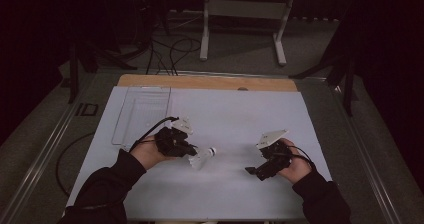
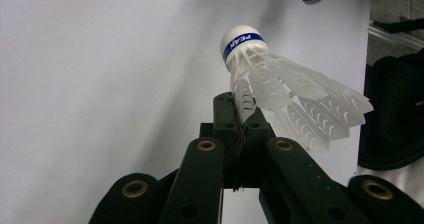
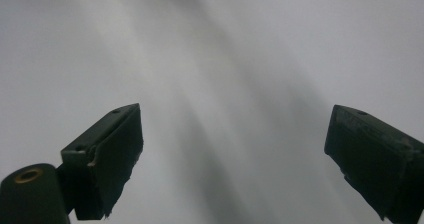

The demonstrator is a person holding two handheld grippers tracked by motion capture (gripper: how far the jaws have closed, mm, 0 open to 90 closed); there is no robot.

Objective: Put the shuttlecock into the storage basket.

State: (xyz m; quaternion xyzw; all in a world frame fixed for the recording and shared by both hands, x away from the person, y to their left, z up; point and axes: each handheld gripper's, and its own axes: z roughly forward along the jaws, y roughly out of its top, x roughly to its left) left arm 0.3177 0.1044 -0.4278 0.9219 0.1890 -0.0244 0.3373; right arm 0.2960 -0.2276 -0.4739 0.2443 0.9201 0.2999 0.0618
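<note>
A white plastic shuttlecock (image 2: 280, 79) with a blue band round its white cork is pinched by one vane of its skirt in my left gripper (image 2: 239, 115), which is shut on it. From above, the shuttlecock (image 1: 202, 156) sticks out to the right of the left gripper (image 1: 192, 151), cork pointing right, low over the white table sheet (image 1: 230, 119). My right gripper (image 1: 252, 171) is held over the sheet's right side, pointing left. Its two black jaws stand wide apart with nothing between them, right gripper (image 3: 232, 154).
A clear plastic tray (image 1: 141, 115) lies flat at the sheet's back left. A wooden strip (image 1: 207, 82) runs along the table's far edge. Beyond it stand a white metal frame (image 1: 245, 14) and loose cables (image 1: 167, 54) on the floor.
</note>
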